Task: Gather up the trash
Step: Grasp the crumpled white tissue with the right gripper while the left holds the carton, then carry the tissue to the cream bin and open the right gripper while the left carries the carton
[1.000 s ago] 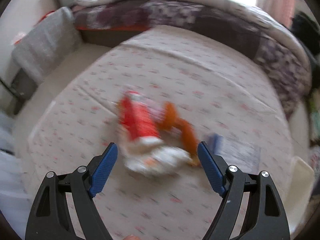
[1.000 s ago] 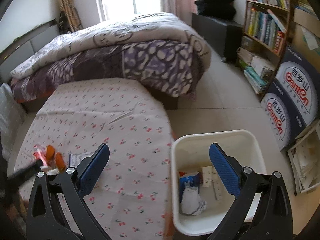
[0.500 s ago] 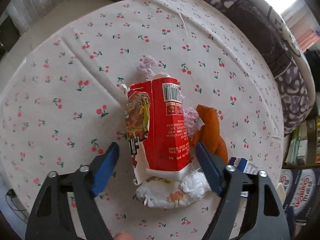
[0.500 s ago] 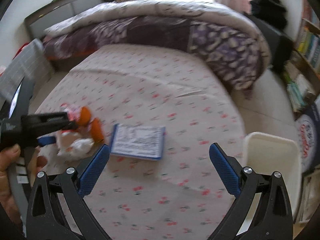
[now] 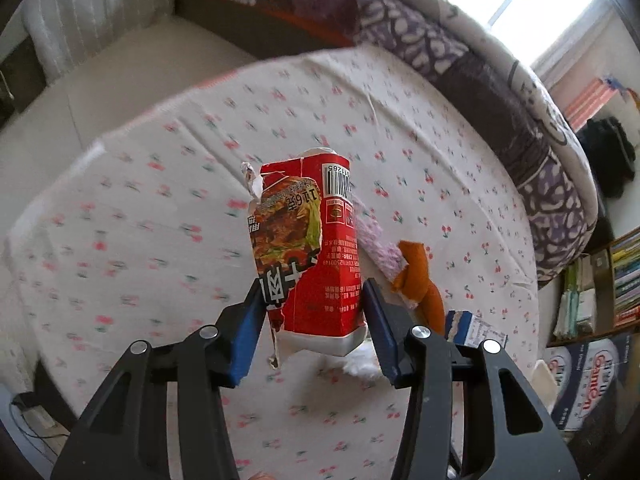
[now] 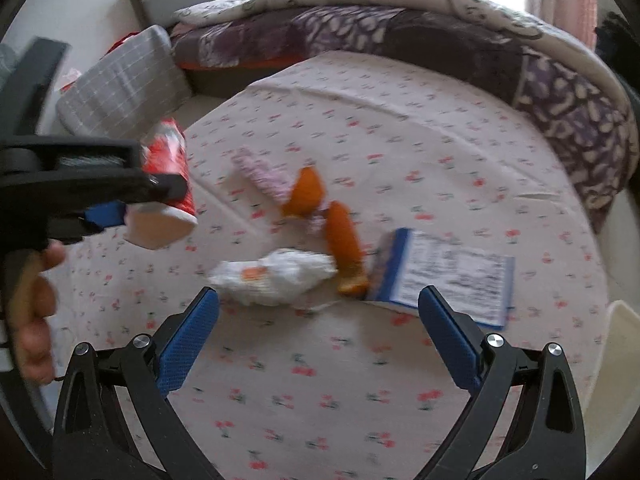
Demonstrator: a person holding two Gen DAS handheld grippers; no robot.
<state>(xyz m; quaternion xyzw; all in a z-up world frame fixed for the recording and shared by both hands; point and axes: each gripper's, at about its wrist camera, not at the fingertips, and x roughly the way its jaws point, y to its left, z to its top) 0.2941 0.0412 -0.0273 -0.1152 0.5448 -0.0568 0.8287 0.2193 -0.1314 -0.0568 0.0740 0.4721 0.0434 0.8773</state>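
My left gripper (image 5: 314,332) is shut on a torn red food carton (image 5: 312,248) and holds it above the cherry-print bed. The carton also shows in the right wrist view (image 6: 168,184), lifted off the sheet in the left gripper (image 6: 120,196). My right gripper (image 6: 318,344) is open and empty, hovering just in front of a crumpled white tissue (image 6: 276,276) on the bed. An orange and lilac knitted piece (image 6: 320,208) lies behind the tissue. A blue-edged printed booklet (image 6: 444,276) lies to its right.
A folded purple and white quilt (image 6: 440,36) runs along the far side of the bed. A grey checked pillow (image 6: 124,84) stands at the far left. The white bin's rim (image 6: 620,344) shows at the right edge. Bookshelves and printed boxes (image 5: 592,372) stand beyond the bed.
My left gripper closed on the red carton and lifted it off the bed. My right gripper swung from the white bin toward the tissue on the bed.
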